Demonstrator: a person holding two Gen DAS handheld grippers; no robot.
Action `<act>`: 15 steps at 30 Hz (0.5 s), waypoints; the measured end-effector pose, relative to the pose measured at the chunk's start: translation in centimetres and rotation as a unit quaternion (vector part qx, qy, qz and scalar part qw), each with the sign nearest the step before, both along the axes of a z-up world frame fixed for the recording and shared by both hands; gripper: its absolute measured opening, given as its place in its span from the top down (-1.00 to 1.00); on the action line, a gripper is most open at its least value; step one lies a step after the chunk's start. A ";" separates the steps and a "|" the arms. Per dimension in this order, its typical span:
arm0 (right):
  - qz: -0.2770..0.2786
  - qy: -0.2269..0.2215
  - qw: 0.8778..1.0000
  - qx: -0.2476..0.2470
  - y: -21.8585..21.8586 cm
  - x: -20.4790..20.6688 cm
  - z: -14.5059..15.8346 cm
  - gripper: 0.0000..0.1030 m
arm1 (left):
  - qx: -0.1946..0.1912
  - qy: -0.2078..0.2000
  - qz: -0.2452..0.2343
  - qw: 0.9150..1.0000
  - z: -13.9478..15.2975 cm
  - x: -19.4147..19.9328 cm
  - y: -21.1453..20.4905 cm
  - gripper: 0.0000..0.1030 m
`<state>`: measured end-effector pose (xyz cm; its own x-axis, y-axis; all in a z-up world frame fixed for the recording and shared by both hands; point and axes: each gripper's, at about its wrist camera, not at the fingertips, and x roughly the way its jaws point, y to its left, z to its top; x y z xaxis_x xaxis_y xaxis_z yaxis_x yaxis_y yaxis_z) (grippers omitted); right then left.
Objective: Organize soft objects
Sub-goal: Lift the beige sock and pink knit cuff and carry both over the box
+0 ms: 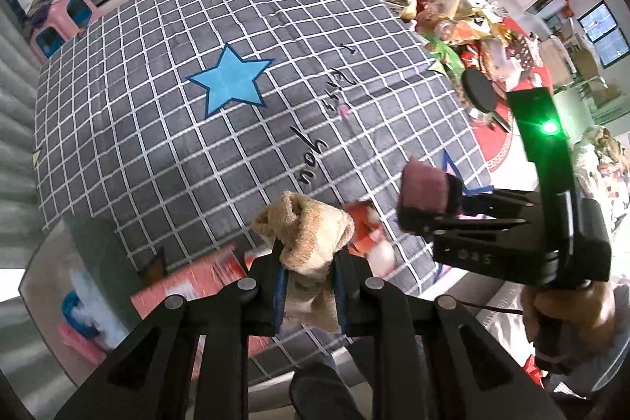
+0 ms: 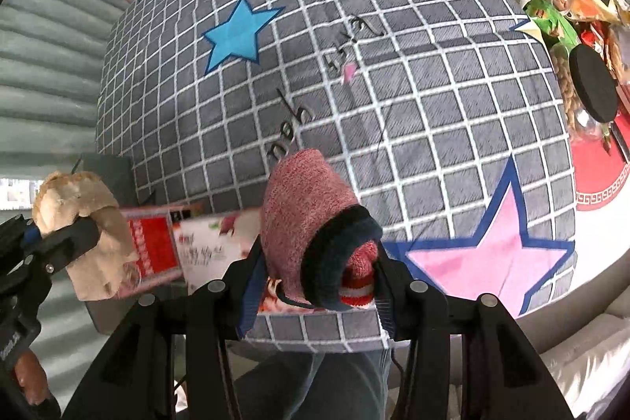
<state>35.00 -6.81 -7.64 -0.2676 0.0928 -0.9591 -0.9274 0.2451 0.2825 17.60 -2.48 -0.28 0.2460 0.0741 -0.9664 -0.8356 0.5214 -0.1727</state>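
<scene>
A gray grid-patterned cloth [image 2: 433, 113] with blue and pink stars covers the counter below both tools. The right claw [image 2: 315, 286] is clenched on a rolled pink sock [image 2: 299, 215] with a dark cuff, held above the cloth's near edge. The left claw [image 1: 307, 270] grips a bunched beige sock [image 1: 311, 227] just beside it.

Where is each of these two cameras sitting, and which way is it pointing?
Left wrist: rides the left gripper, looking along its fingers at the beige sock it clamps; the right gripper shows.
Right wrist: rides the right gripper, looking at its pink sock; the left gripper shows, jeans below.
Shared: checked star blanket, both socks.
</scene>
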 end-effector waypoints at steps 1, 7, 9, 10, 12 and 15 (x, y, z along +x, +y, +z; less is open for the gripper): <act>0.002 0.000 1.000 0.000 -0.4 -0.4 0.1 0.04 | 0.001 -0.003 0.001 1.000 0.2 -0.3 -0.4 0.58; 0.027 0.002 1.000 0.000 -2.5 -3.6 0.7 0.04 | 0.005 -0.010 0.018 1.000 0.8 -3.0 -3.0 0.58; 0.040 0.003 0.999 0.000 -3.1 -4.9 0.9 0.04 | 0.006 -0.014 0.027 1.000 1.1 -4.2 -3.8 0.58; 0.047 0.003 0.999 0.001 -3.4 -5.5 1.1 0.04 | 0.007 -0.015 0.032 0.999 1.2 -4.8 -4.2 0.58; 0.064 0.003 0.998 0.003 -3.9 -7.1 1.3 0.04 | 0.011 -0.015 0.043 0.999 1.4 -6.1 -4.9 0.58; 0.085 0.003 0.996 0.006 -4.3 -8.9 1.7 0.04 | 0.016 -0.015 0.065 0.998 1.7 -8.2 -5.8 0.58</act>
<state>26.10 -11.12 -5.92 -0.2855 0.0567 -0.9567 -0.9538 0.0803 0.2894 9.42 -8.26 1.41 0.2606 0.1382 -0.9555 -0.8912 0.4152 -0.1830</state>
